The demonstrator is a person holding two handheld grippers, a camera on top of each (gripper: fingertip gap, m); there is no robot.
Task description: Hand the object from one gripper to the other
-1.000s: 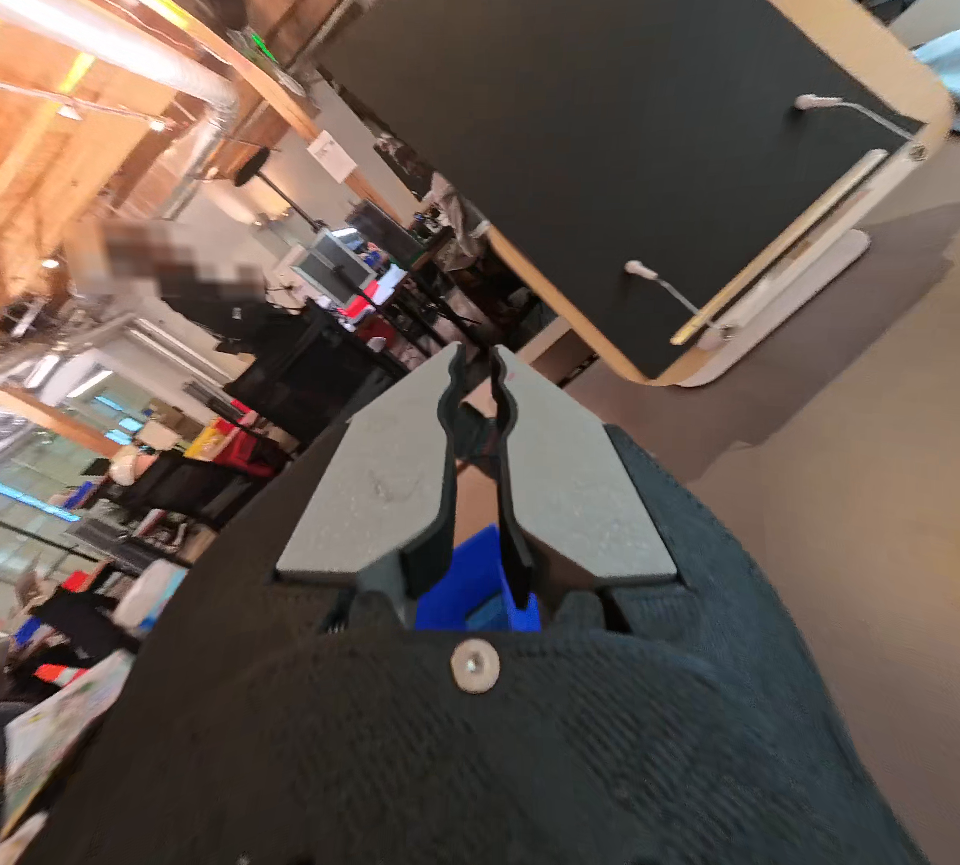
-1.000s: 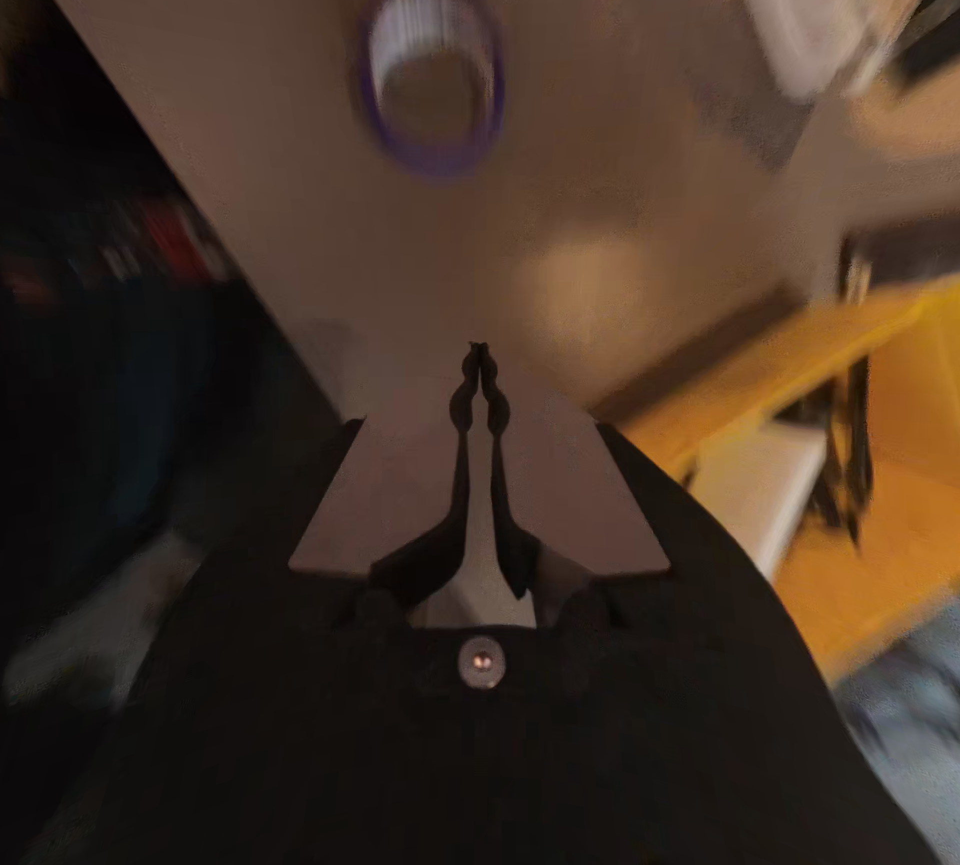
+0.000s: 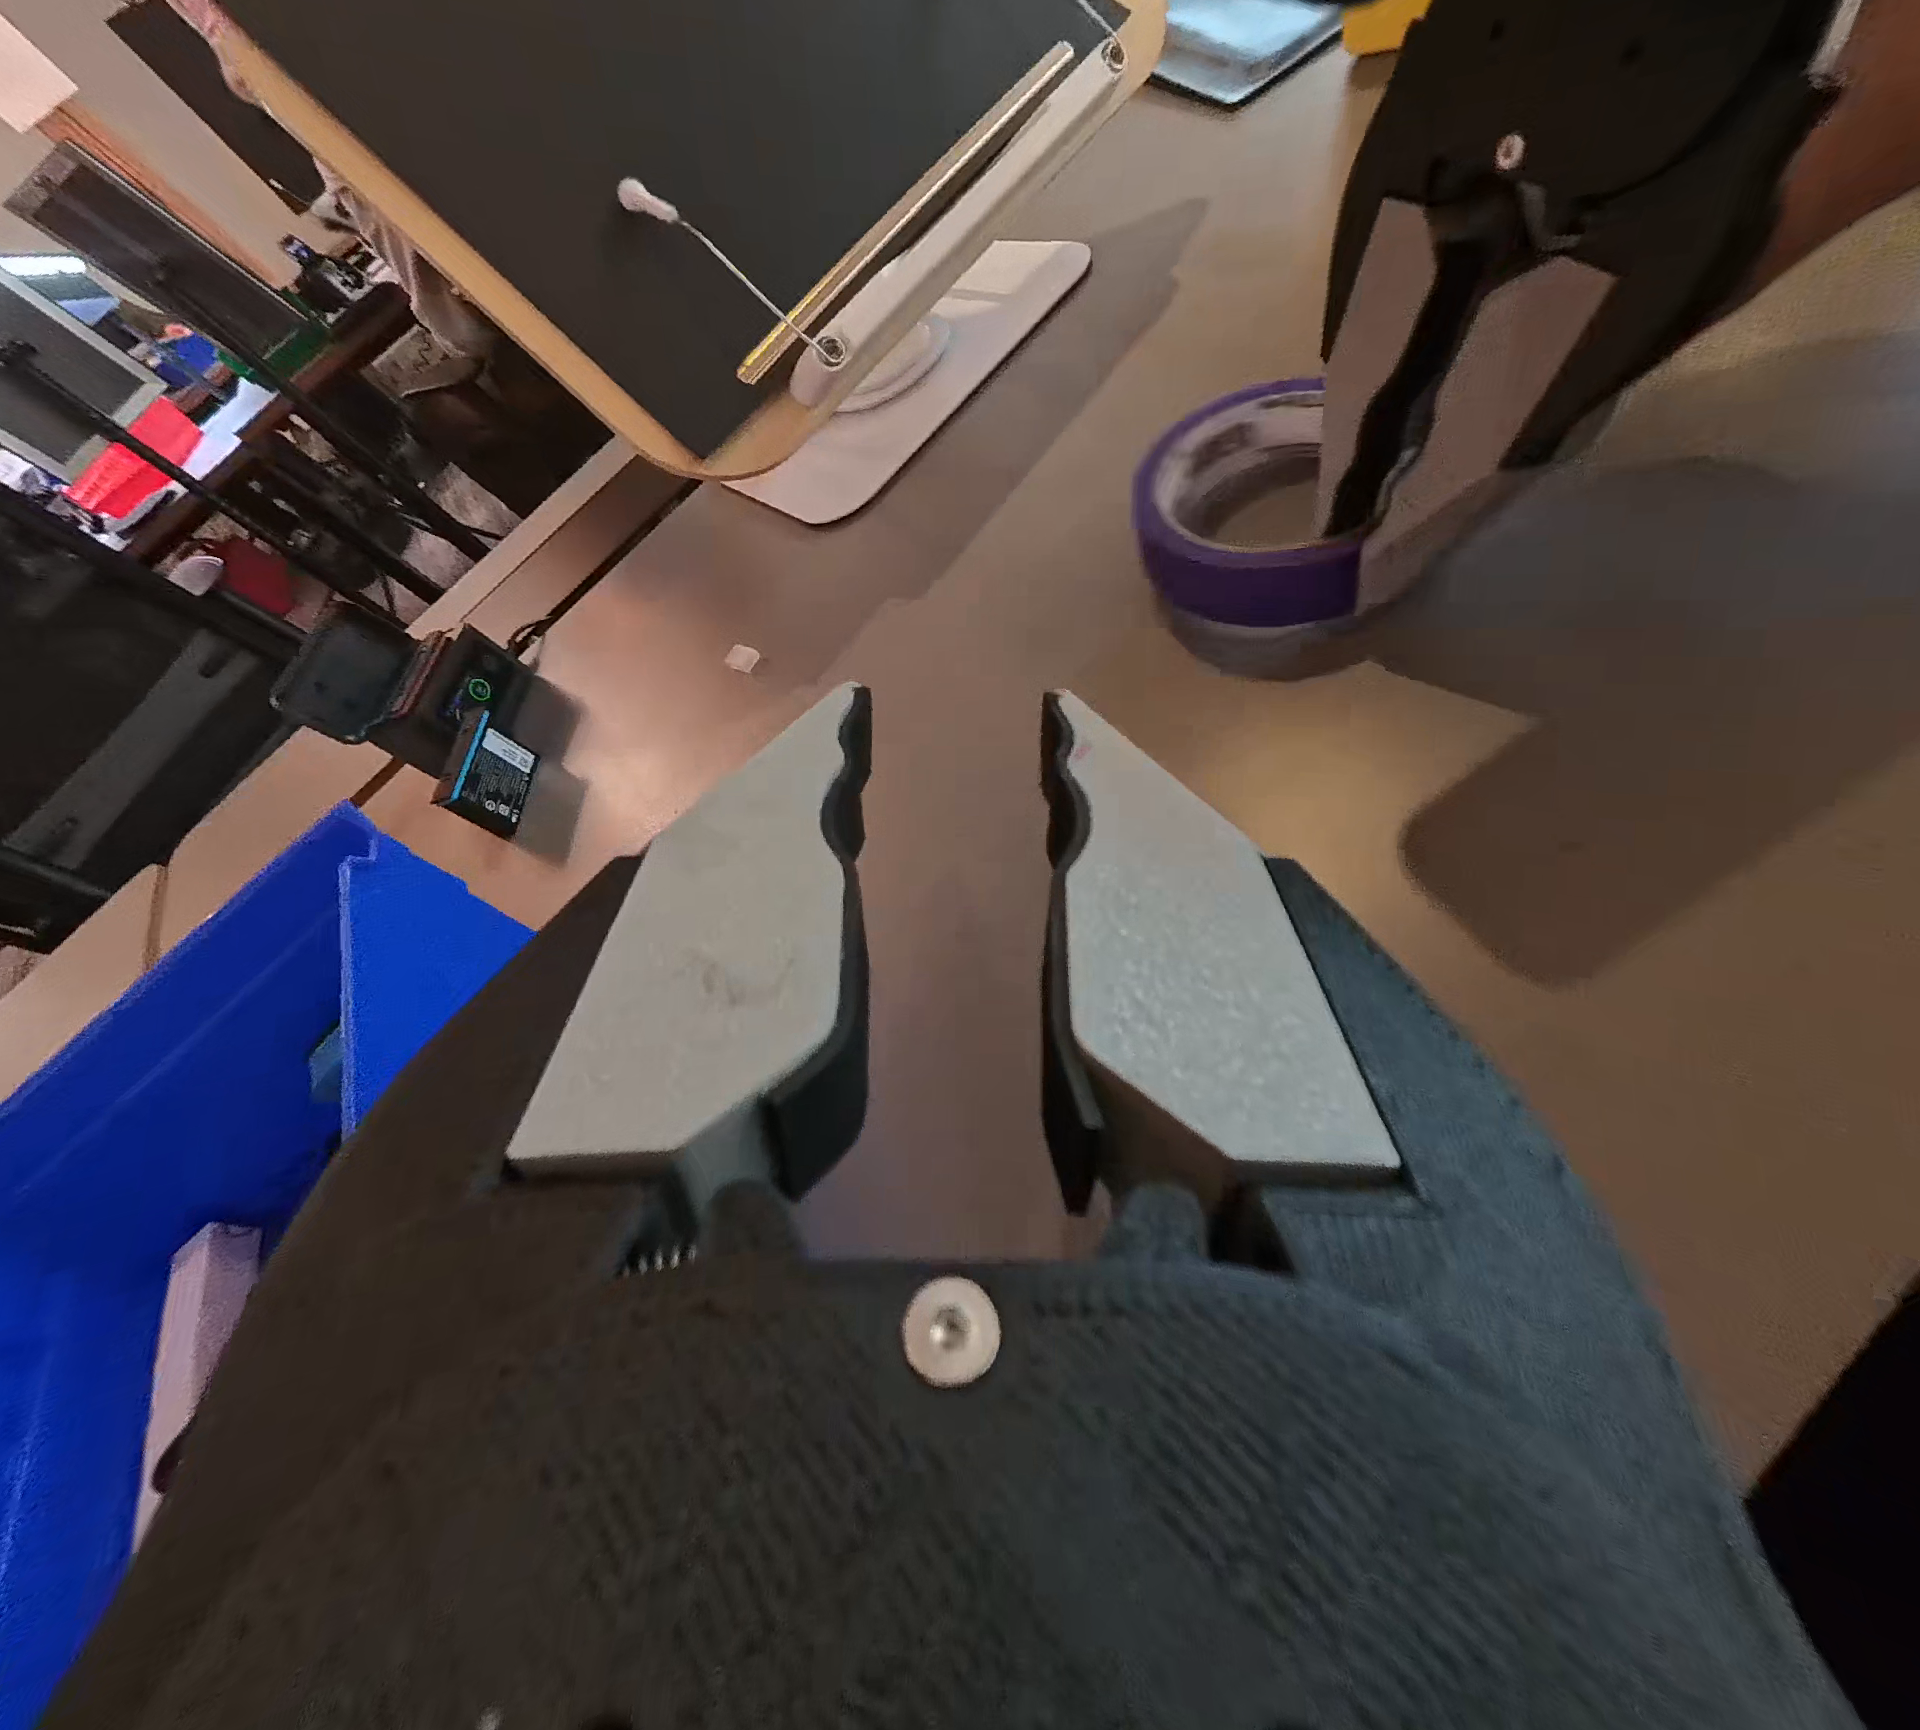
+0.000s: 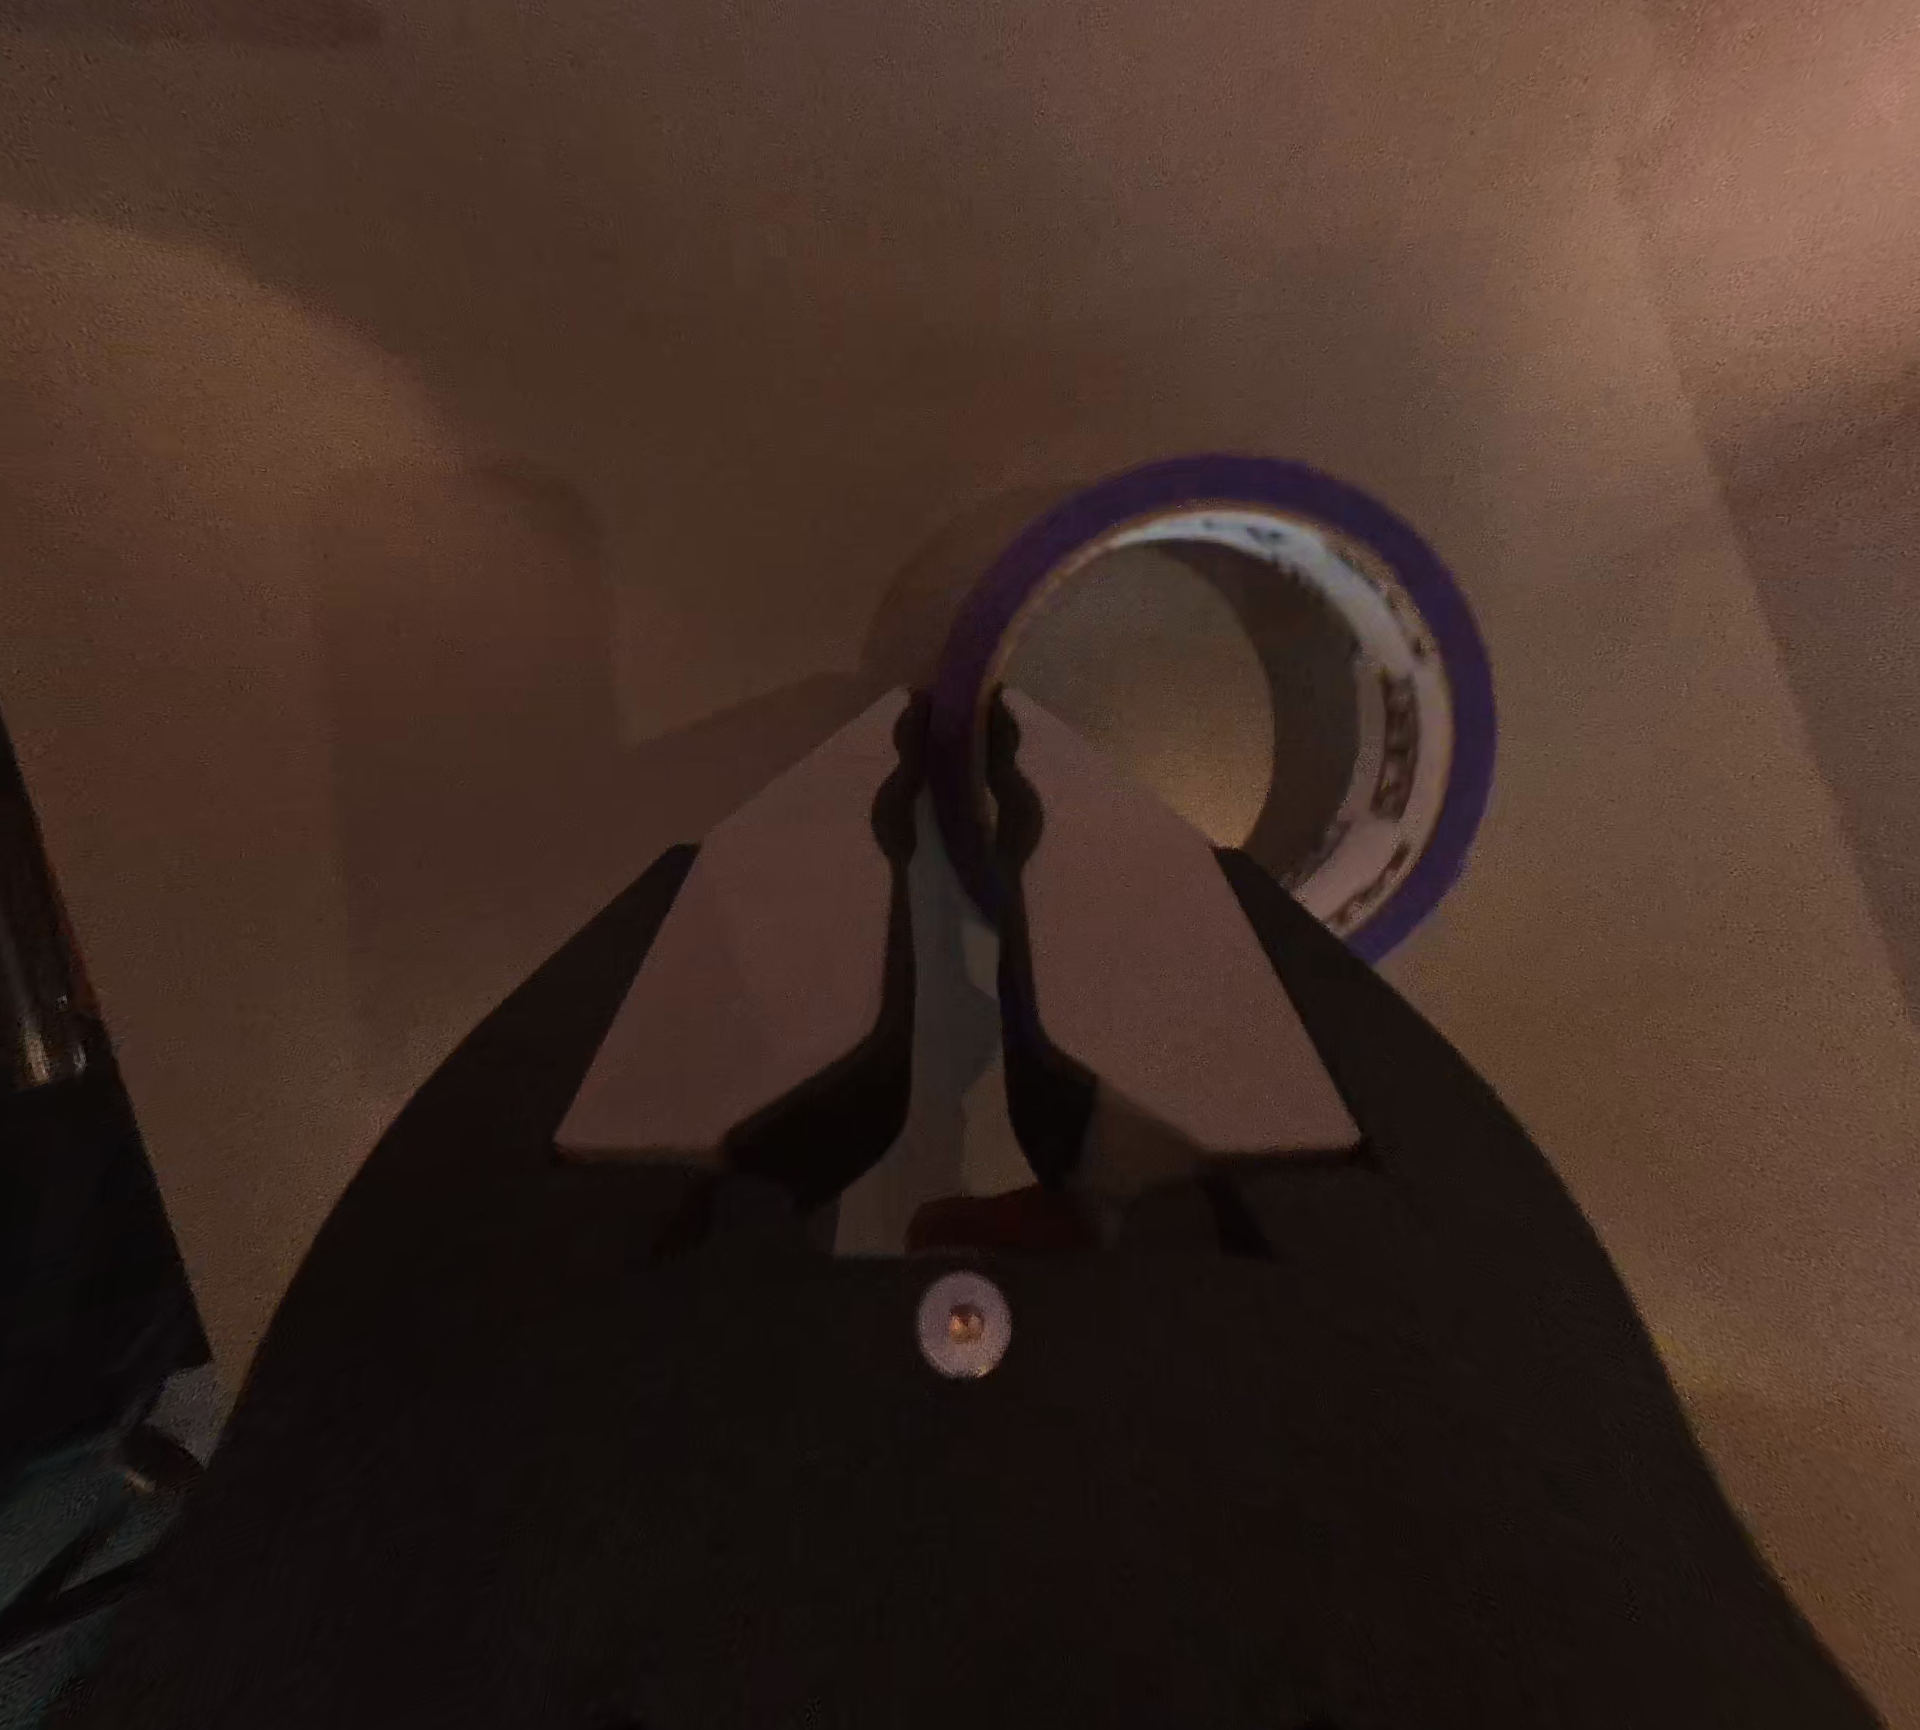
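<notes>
On the brown tabletop (image 3: 1039, 537), right of the black monitor (image 3: 623, 70): purple tape roll (image 3: 1236, 537), now pinched at its wall by right gripper (image 4: 954, 724), clenched empty a second ago. Nearer, left gripper (image 3: 954, 724), now spread wide, empty, previously nearly closed.

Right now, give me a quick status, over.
Right gripper jaws pinching the wall of the purple tape roll, roll on the table. Left gripper open, empty, short of it. Path between clear.

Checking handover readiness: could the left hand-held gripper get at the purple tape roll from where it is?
Probably yes. The left hand-held gripper is open, with bare brown tabletop between it and the purple tape roll, whose near side is free; the right hand-held gripper pinches its far wall.
</notes>
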